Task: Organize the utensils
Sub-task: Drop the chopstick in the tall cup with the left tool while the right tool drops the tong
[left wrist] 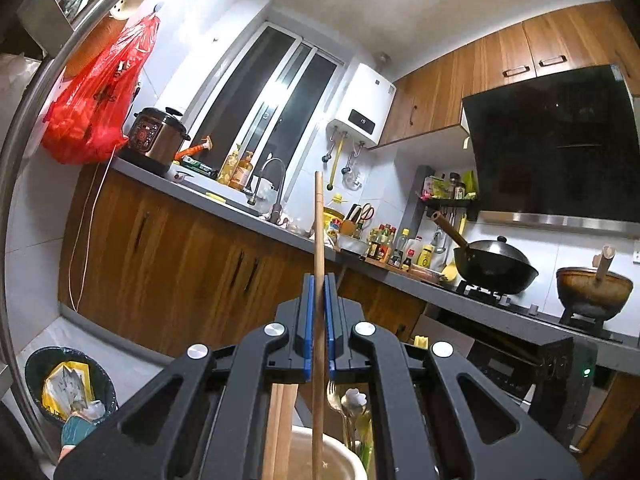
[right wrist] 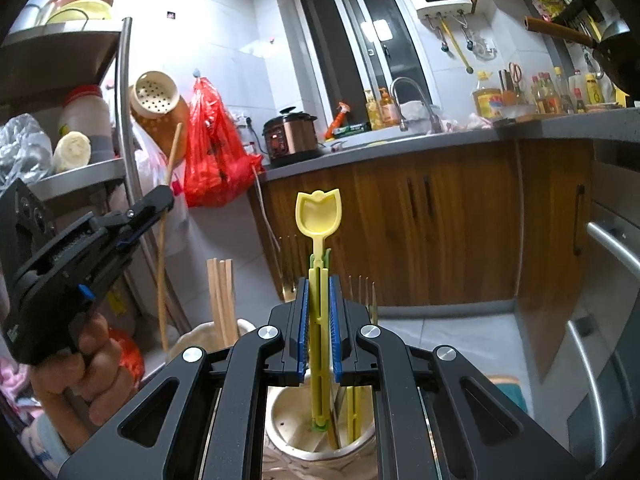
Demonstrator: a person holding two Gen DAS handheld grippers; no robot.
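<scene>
The long wooden chopstick (left wrist: 319, 240) stood upright, a plain pale-brown stick with a squared top end, clamped between the blue pads of the left gripper (left wrist: 319, 312). Its lower end dipped into the cream ceramic holder (left wrist: 348, 456) directly beneath the gripper, at 6 o'clock in the left wrist view. At 9 o'clock from that stick, more wooden chopsticks (left wrist: 280, 428) leaned in the same holder; at 3 o'clock stood a metal fork (left wrist: 331, 394) and a pale spoon (left wrist: 354, 398).

The yellow plastic spoon (right wrist: 319, 216) was also upright, its tulip-shaped bowl uppermost and its slotted handle running down between the blue pads of the right gripper (right wrist: 319, 320), whose jaws were closed on it. The handle's green-tipped foot sat inside a cream pot (right wrist: 280, 420) below, at 6 o'clock in the right wrist view. Another yellow handle (right wrist: 354, 412) stood in that pot at 3 o'clock from the spoon. A bundle of wooden chopsticks (right wrist: 222, 300) rose at 9 o'clock from the right gripper, and fork tines (right wrist: 362, 292) showed at 3 o'clock.

In the right wrist view, the left gripper (right wrist: 160, 200) appeared at 9 o'clock, held in a bare hand (right wrist: 88, 364). Beyond, at 12 o'clock, a grey countertop (right wrist: 400, 146) carried a pressure cooker (right wrist: 290, 136).
</scene>
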